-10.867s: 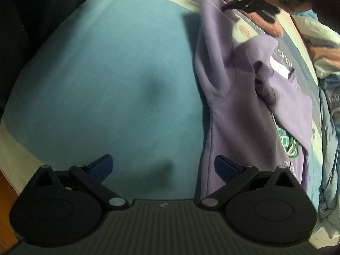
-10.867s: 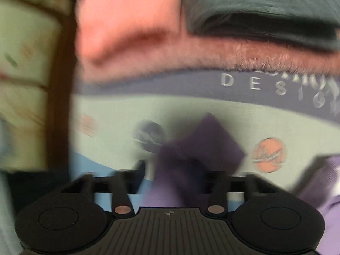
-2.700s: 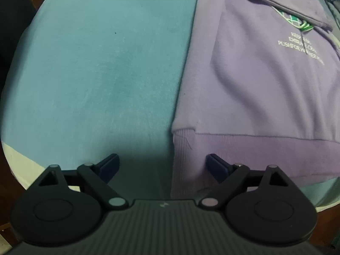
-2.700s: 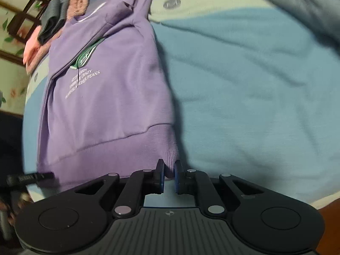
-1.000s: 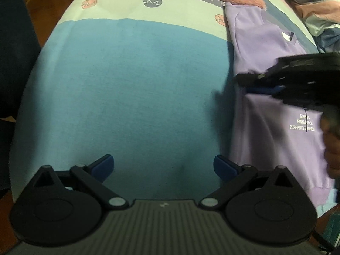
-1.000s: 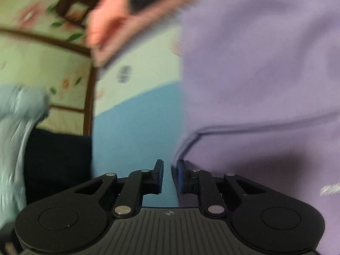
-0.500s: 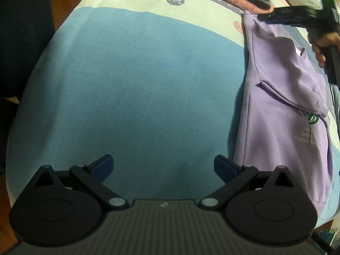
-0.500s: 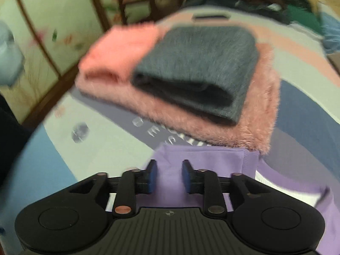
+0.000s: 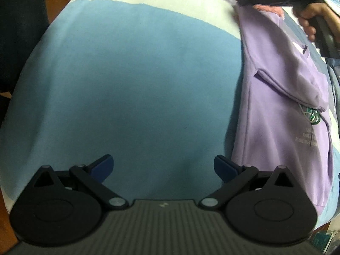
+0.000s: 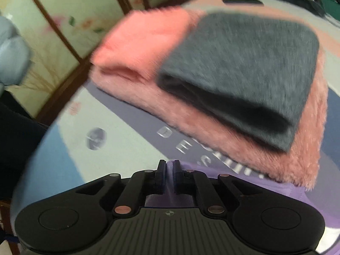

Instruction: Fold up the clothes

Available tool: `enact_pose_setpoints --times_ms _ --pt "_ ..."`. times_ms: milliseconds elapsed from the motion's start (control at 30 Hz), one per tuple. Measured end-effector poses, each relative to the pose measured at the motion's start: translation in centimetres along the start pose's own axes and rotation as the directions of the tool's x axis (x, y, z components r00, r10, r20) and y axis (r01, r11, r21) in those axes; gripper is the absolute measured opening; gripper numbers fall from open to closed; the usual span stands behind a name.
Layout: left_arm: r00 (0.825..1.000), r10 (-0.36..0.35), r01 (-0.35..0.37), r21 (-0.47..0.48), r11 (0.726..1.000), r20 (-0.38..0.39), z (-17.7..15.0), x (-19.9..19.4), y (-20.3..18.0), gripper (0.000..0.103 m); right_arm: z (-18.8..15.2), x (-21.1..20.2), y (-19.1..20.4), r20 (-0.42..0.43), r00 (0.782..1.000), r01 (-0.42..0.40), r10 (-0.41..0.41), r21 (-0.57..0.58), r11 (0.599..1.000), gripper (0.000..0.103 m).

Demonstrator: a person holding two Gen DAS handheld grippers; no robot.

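So the bed [image 9: 127, 74] takes up nearly everything — a big blue and pale-green cover, with the purple sweatshirt [image 9: 276, 127] lying along its right side in the left wrist view. Its long axis runs away from the camera, hem near, collar end far, and it's partly folded already, with a flap laid across the chest print.

At the far end, just beyond the sweatshirt's top edge, sits a stack of folded stuff: a fuzzy pink blanket [image 10: 212, 127] with a grey folded piece [image 10: 244, 63] on top. No boxes or baskets anywhere in view, so nothing to report inside anything.

Right tool [image 10: 169, 171] is at that far top corner, and its jaws have just been closing — now they're pinched nearly together with a sliver of purple fabric between them, so it looks like it has the corner. The hand [image 9: 312, 19] holding it shows at the top right of the left wrist view.

Left tool [image 9: 163, 165] hangs spread wide over bare blue cover, holding nothing, with the sweatshirt's hem end just to its right.

My guess: the held corner gets drawn back toward the hem, along the length.
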State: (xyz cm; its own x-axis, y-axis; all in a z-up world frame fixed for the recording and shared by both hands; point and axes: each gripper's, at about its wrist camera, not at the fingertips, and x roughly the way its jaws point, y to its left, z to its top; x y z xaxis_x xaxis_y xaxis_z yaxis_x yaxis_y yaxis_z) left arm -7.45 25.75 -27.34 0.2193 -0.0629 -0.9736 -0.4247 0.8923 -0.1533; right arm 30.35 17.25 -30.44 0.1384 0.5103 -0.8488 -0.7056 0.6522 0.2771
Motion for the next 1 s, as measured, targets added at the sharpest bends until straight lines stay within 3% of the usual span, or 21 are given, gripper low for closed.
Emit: enact_pose_setpoints --times_ms 67,133,200,300,400,567,633,733,833,933,1000 --pt "1.0 -0.002 0.002 0.02 1.0 0.007 0.0 -0.3 -0.6 0.102 0.1 -0.7 0.0 0.038 0.999 -0.001 0.0 0.03 1.0 0.012" --pt "1.0 -0.001 0.001 0.036 0.999 0.014 0.1 -0.5 -1.1 0.102 -0.1 -3.4 -0.2 0.157 0.988 -0.016 0.004 0.075 0.997 0.014" --pt "1.0 -0.005 0.005 0.039 0.999 0.017 0.2 -0.6 -1.6 0.102 -1.0 -7.2 -1.3 0.292 0.956 -0.031 -0.018 0.164 0.986 0.024" --pt "1.0 -0.011 0.01 0.042 0.999 0.023 0.4 -0.7 -2.4 0.102 -5.0 -13.5 -4.4 0.392 0.902 0.017 -0.184 0.392 0.92 0.029" --pt "0.999 -0.02 0.018 0.06 0.998 0.027 0.5 -0.5 -3.6 0.102 -11.2 -17.8 -7.2 0.316 0.882 0.14 -0.35 0.532 0.835 0.029" --pt "0.999 -0.031 0.03 0.103 0.994 0.011 0.1 0.2 -6.0 0.102 -22.9 -21.9 -10.4 0.075 0.863 0.351 -0.5 0.623 0.699 0.032" --pt "1.0 -0.03 0.03 0.132 0.991 -0.002 -0.1 0.6 -7.5 0.102 -26.4 -22.9 -10.9 0.026 0.862 0.367 -0.506 0.656 0.659 0.032" --pt "0.999 -0.032 0.033 0.19 0.981 -0.007 -0.5 0.4 -9.8 0.102 -29.7 -23.7 -10.7 0.018 0.858 0.348 -0.514 0.715 0.606 0.032" --pt "0.999 -0.041 0.041 0.248 0.968 -0.005 -0.7 -0.1 -12.5 0.102 -30.9 -23.4 -11.0 0.021 0.852 0.343 -0.523 0.733 0.588 0.035" --pt "0.998 -0.057 0.054 0.3 0.953 0.001 -1.1 -0.6 -15.2 0.102 -31.2 -22.4 -11.6 0.004 0.852 0.363 -0.523 0.715 0.597 0.037" --pt "0.998 -0.064 0.059 0.319 0.946 0.006 -1.2 -0.7 -16.6 0.102 -31.5 -21.6 -12.2 0.009 0.868 0.341 -0.496 0.716 0.61 0.037"
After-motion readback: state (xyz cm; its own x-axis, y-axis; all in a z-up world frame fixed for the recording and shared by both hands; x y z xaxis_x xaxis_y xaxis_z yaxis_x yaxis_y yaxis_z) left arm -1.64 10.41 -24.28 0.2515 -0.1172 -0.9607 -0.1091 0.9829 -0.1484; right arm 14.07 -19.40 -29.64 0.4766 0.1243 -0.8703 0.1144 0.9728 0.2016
